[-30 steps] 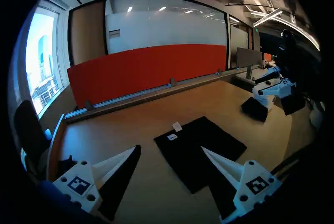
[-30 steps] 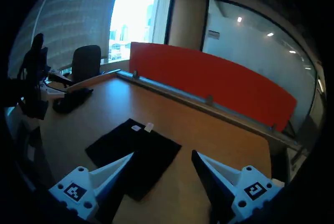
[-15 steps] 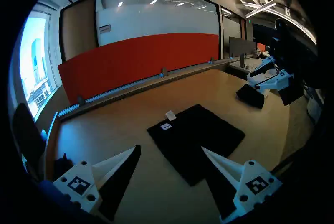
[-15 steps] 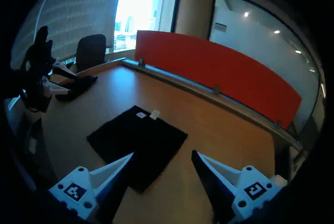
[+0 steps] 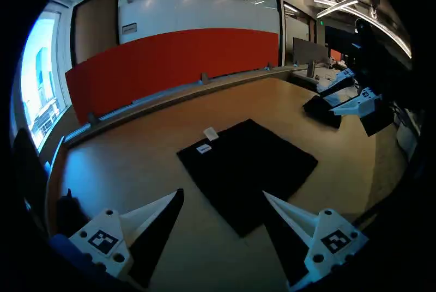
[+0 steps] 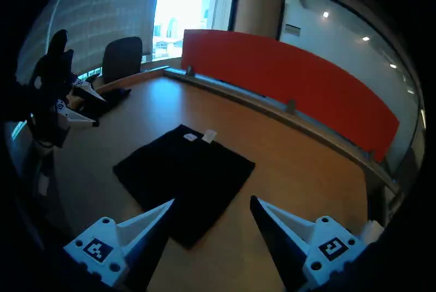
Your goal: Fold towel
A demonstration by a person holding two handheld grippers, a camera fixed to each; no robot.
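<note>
The work stood at the approach: nothing had been gripped yet. The black towel (image 5: 248, 166) lay flat and spread on the wooden desk (image 5: 136, 145), set cornerwise to both cameras, with two small white tags (image 5: 210, 133) at its far edge, toward the red divider (image 5: 174, 60). Whether it was already folded once could not be told.

The left gripper (image 5: 222, 193) hung above the near side of the cloth, its fingers wide apart and empty. The right gripper (image 6: 212, 200) hovered likewise, released and holding nothing, with a near corner of the towel showing between its fingers. Each gripper could also be seen from the other's camera, off to the side and clear of the cloth.

The next move would likely call for both grippers to come down onto one edge, each at a corner. The cloth is thin and lies flat on the wood, so a fingertip would probably have to slide under the hem before closing. The pair should then lift together to keep the fold square.

Compared with a second before, the towel looked larger in both views and the divider sat higher and nearer. This suggested both grippers had moved in toward the cloth. The towel had kept its shape and place, and the fingers were spread as before.
</note>
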